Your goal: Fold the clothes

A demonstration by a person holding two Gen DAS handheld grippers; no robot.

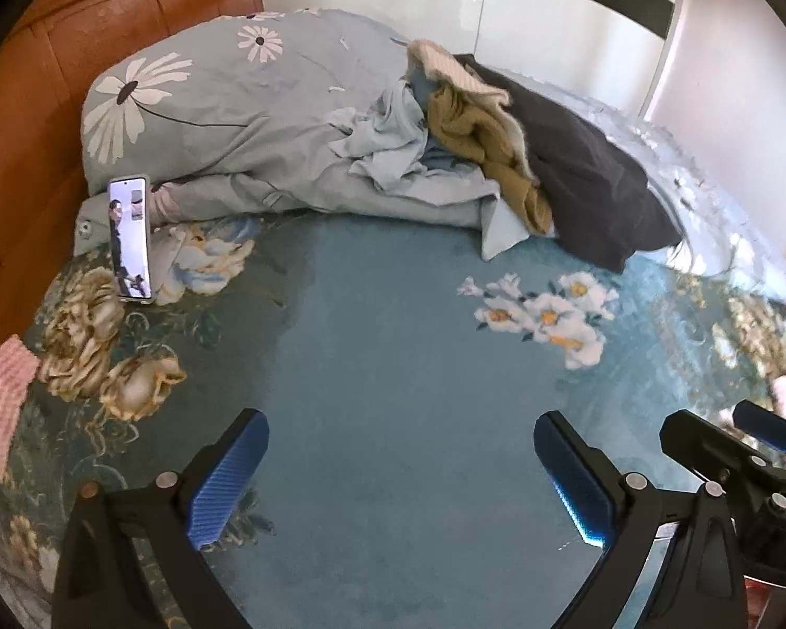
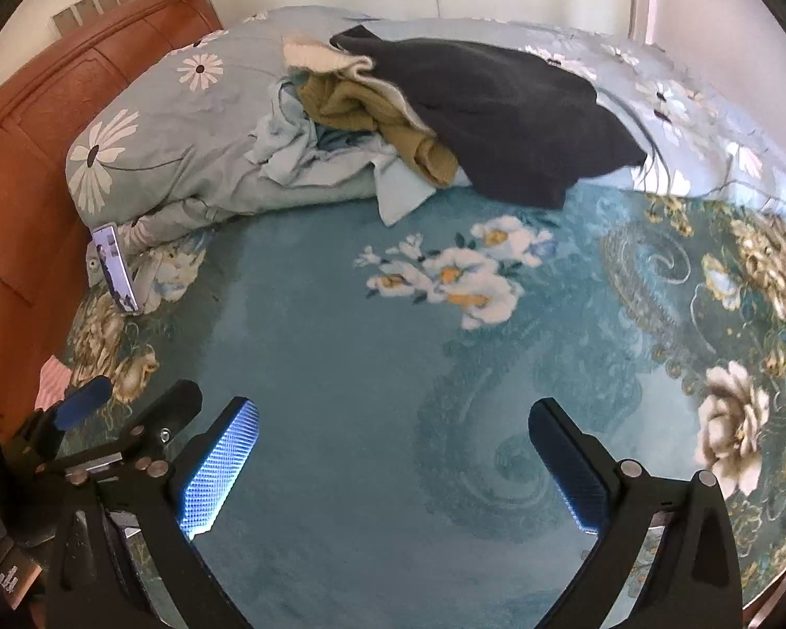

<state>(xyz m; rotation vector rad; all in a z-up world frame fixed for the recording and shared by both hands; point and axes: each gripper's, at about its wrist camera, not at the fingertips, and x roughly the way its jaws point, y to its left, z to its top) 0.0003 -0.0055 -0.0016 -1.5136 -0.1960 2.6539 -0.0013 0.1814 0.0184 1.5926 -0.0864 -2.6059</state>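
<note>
Both hand-held grippers hover low over the bed, fingers spread wide and holding nothing: the left hand-held gripper (image 1: 401, 477) shows blue pads (image 1: 230, 477) on black arms, and the right hand-held gripper (image 2: 393, 472) sits just beside it, its own pads (image 2: 220, 472) catching the light. Beneath them lies the teal floral blanket (image 1: 382, 367), bare where the fingers point. Farther off, at the far side of the bed, the clothes pile (image 2: 393, 126) rests on a rolled pale blue daisy-print duvet (image 1: 225, 105): a dark garment (image 1: 587, 167) on the right, draped partly over a mustard knit (image 1: 477, 136) with a cream edge, and a crumpled light blue shirt (image 1: 388, 141) on the left. A phone (image 1: 129, 238) with a lit screen leans upright against the duvet near the brown leather headboard (image 1: 42, 120). A pink knitted piece (image 1: 5, 398) lies at the blanket's left edge.
</note>
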